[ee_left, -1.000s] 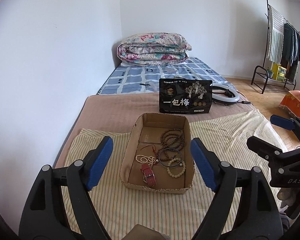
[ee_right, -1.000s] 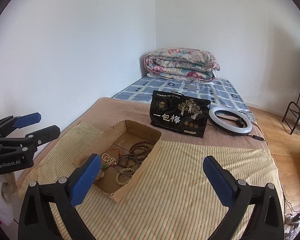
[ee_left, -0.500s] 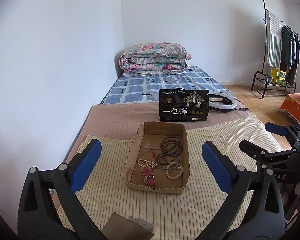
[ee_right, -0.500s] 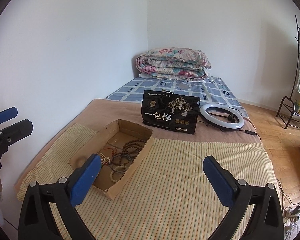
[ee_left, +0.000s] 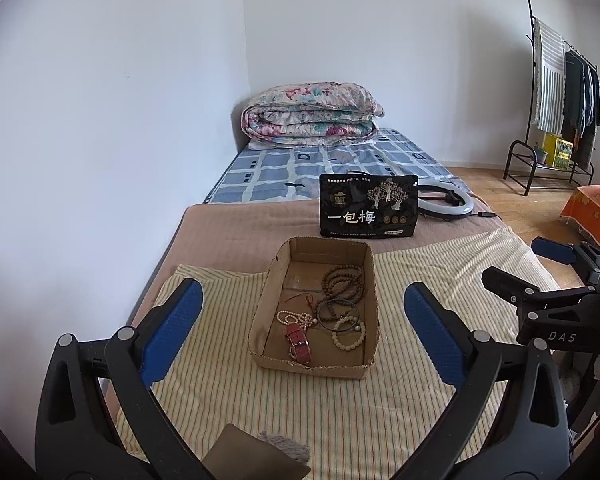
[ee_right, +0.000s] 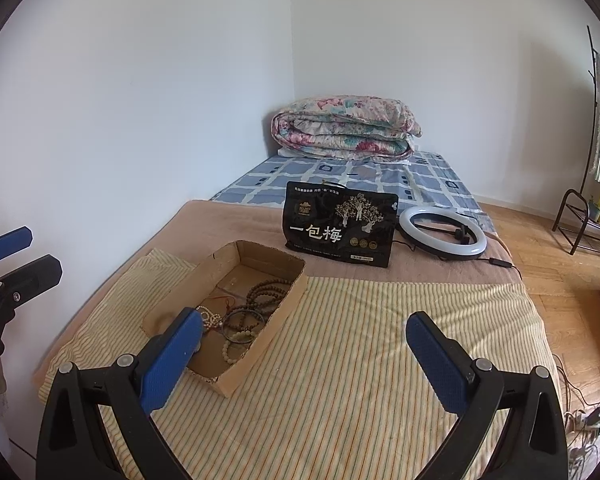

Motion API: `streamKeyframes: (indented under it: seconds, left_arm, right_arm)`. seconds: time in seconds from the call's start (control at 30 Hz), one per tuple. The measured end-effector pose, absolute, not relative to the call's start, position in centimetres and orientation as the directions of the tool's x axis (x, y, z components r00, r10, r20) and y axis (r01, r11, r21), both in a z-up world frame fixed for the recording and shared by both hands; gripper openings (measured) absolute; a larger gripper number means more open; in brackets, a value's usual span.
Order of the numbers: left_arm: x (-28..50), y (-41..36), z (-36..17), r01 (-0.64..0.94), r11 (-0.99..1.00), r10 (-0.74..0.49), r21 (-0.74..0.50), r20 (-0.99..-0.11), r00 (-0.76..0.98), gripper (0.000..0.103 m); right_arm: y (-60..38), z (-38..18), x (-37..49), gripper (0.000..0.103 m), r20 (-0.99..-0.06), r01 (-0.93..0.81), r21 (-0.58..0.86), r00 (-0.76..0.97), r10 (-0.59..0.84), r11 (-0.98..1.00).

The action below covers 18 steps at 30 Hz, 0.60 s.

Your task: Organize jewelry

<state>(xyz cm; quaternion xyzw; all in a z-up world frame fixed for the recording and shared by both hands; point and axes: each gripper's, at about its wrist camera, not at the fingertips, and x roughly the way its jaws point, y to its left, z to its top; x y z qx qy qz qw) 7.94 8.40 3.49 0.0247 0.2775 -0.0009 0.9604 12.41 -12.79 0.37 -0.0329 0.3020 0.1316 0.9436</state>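
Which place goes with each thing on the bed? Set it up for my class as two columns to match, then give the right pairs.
Column one:
1. red watch strap
2. ring light
3. folded quilt
4. black bag

Column two:
A. at the far end of the bed, by the wall corner
B. standing just behind the cardboard box
C. inside the box, near its front wall
D. flat on the brown blanket, right of the bag

Pairs: 1-C, 2-D, 3-A, 4-B
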Motion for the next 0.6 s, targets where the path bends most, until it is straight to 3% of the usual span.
streamKeyframes:
  seconds: [0.6]
  left_arm:
    - [7.80, 8.73, 3.98, 0.017, 0.999, 0.005, 0.035, -0.525, 0.851, 0.102]
  right_arm:
    - [-12.44, 0.71, 12.35, 0.103, -0.577, -0.274, 0.005, 0.784, 0.227, 0.962]
